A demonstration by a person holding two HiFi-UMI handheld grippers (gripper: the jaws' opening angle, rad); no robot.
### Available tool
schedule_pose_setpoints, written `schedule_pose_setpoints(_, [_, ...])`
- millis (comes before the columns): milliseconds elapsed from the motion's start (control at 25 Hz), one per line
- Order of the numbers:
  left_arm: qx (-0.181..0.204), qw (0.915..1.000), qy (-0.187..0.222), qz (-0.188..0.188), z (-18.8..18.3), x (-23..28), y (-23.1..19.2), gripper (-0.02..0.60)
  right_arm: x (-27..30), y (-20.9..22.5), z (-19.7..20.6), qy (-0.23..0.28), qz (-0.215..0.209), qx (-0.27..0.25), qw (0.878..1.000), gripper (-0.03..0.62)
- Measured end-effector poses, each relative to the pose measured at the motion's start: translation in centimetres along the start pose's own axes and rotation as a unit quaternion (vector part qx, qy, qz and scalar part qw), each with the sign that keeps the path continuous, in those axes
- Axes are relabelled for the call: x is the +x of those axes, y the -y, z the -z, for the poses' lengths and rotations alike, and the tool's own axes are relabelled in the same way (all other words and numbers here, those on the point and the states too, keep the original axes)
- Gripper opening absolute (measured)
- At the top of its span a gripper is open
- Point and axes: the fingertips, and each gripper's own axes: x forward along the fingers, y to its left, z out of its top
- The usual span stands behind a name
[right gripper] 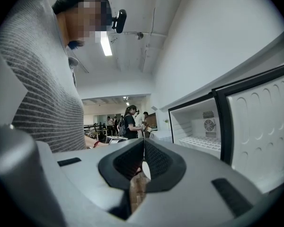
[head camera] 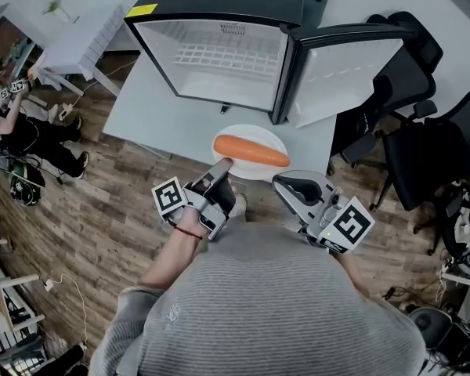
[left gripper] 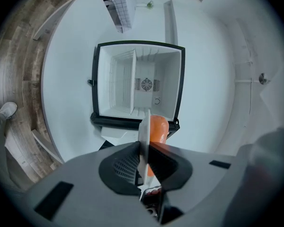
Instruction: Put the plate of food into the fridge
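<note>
Fingers [left gripper: 122, 167] of the left gripper [left gripper: 142, 144] pinch the rim of the plate [head camera: 247, 131], which shows edge-on between them. The right gripper [head camera: 282, 181] has its fingers closed tip to tip with nothing in the tips, just beside the plate's other edge. The plate is held level, a carrot [head camera: 251, 151] lying across it, in front of the open fridge [head camera: 219, 45]. The fridge sits on a white table [head camera: 141, 112], and its door [head camera: 345, 73] stands open to the right.

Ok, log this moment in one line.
left gripper: shut on plate rim | right gripper: shut on plate rim | carrot: on plate | mini fridge: door open, plate outside
</note>
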Motion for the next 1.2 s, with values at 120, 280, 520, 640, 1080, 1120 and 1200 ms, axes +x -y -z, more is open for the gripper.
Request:
schedule_pose_setpoints(120, [-0.002, 1.0, -0.003, 0.0, -1.3, 0.5, 0.1, 0.054, 1.3, 0.8, -0.1, -0.002, 0.001, -0.001, 1.0, 0.014])
schedule_pose_setpoints(280, [-0.005, 1.0, -0.006, 0.002, -3.2, 1.1, 0.2, 0.054, 3.0, 1.6, -0.3, -0.004, 0.003, -0.005, 1.0, 0.014])
schedule_pose_setpoints(520, [-0.004, 0.9999, -0.016, 0.003, -6.3, 1.7, 0.9, 0.054, 5.9, 2.8, -0.9, -0.001, 0.013, -0.01, 1.0, 0.014])
schedule_pose_setpoints(640, [-0.003, 0.9997, -0.023, 0.004, -7.9, 2.2, 1.0, 0.054, 7.4, 3.4, -0.9, 0.005, 0.017, -0.01, 1.0, 0.014])
schedule_pose_setpoints(1080, [-0.008, 0.9994, -0.034, -0.001, -10.9, 3.8, 1.0, 0.054, 10.1, 5.3, -0.8, 0.0, 0.031, -0.002, 1.0, 0.014])
schedule_pose_setpoints(1120, [-0.008, 0.9994, -0.034, -0.001, -10.9, 4.0, 1.0, 0.054, 10.2, 5.4, -0.8, -0.001, 0.03, -0.002, 1.0, 0.014])
schedule_pose_setpoints(1200, [-0.01, 0.9994, -0.032, -0.001, -10.9, 4.2, 0.9, 0.054, 10.1, 5.5, -0.9, -0.003, 0.027, 0.0, 1.0, 0.014])
